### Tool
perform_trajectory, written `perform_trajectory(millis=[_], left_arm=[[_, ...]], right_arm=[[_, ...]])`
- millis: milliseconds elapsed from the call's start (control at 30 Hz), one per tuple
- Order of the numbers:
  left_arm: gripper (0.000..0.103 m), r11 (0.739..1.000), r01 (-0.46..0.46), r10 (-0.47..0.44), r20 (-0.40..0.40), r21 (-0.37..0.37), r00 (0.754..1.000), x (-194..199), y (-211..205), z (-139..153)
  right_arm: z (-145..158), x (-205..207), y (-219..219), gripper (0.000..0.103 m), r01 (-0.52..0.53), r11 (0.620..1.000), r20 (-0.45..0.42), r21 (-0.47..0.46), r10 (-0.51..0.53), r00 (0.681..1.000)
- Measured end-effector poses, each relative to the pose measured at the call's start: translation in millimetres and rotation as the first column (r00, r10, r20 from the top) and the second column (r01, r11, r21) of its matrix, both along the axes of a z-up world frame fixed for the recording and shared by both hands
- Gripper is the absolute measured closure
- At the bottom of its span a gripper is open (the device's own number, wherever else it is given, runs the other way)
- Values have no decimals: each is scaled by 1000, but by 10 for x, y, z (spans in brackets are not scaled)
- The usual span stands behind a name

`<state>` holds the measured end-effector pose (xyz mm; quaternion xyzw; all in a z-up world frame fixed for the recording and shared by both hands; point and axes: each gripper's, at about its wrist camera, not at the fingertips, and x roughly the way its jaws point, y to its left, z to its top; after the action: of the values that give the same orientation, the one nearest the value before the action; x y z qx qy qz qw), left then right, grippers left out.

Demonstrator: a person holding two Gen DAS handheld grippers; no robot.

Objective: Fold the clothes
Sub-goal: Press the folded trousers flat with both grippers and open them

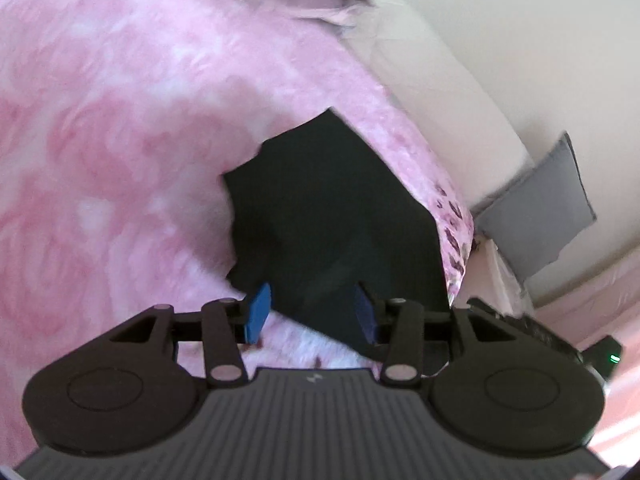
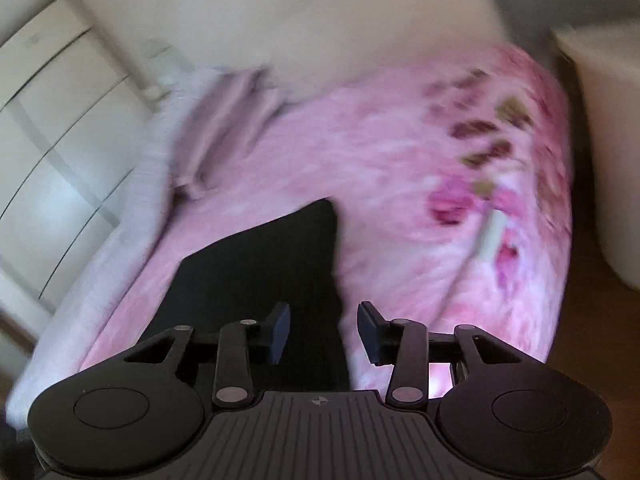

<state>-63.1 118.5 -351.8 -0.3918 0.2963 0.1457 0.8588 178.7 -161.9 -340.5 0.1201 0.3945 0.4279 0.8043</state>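
Nearest to me, my left gripper [image 1: 310, 312] stands with its blue pads apart and nothing pinched between them; the dark garment [image 1: 340, 216] lies just beyond and partly under the tips, flat on the pink floral bedspread [image 1: 100, 140]. My right gripper [image 2: 323, 332] is likewise released, its jaws parted with no cloth caught in them, and the same dark garment [image 2: 260, 264] runs out ahead of its left pad. I judge the fold to be part done: the piece lies as a compact shape with straight edges and a sharp far corner, yet from here I cannot tell how many layers it has or whether another fold is wanted. Its right edge in the left view sits close to the edge of the bed, so there is little spare room on that side, while the broad pink spread toward the middle is open for sliding or smoothing. Farther off, a pale lilac cloth [image 2: 228, 120] lies bunched near the far side of the bed, seemingly yet to be folded. Beyond it stand a white chest of drawers [image 2: 52, 128] and the plain wall.
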Motion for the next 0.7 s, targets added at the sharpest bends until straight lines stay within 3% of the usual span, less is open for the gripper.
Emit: perform_trajectory(millis=[133,200,267,300,400,500,600,700], left_arm=[[65,984,41,-26,-90,173,996,324,-12,-146],[64,972,91,-57,-159,218,986,432,2,-192],[65,958,122,-88,-141,259,986,470,31,-51],[65,952,130,-97,-130,276,987,522,62,20],[66,933,154,-128,-102,324,987,745,149,208],[66,909,192,-171,-87,370,981,1115,223,307],[70,883,232,-208,-102,408,973,1513,323,241],[72,855,273,-200,-206,440,958,1912,401,31]], right_arm=[[-161,-456,323,61,-94,974,187,-205,133,973],[-366,-425,418,61,-67,946,164,-318,124,979],[-274,-274,334,61,-41,958,66,-282,62,996],[-173,-214,317,61,-27,962,69,-272,48,996],[130,-47,355,61,16,976,170,-217,22,985],[281,113,690,64,-13,976,234,-220,65,970],[177,300,1107,76,-30,963,287,-267,109,952],[-74,565,1442,80,-18,942,298,-334,124,947]])
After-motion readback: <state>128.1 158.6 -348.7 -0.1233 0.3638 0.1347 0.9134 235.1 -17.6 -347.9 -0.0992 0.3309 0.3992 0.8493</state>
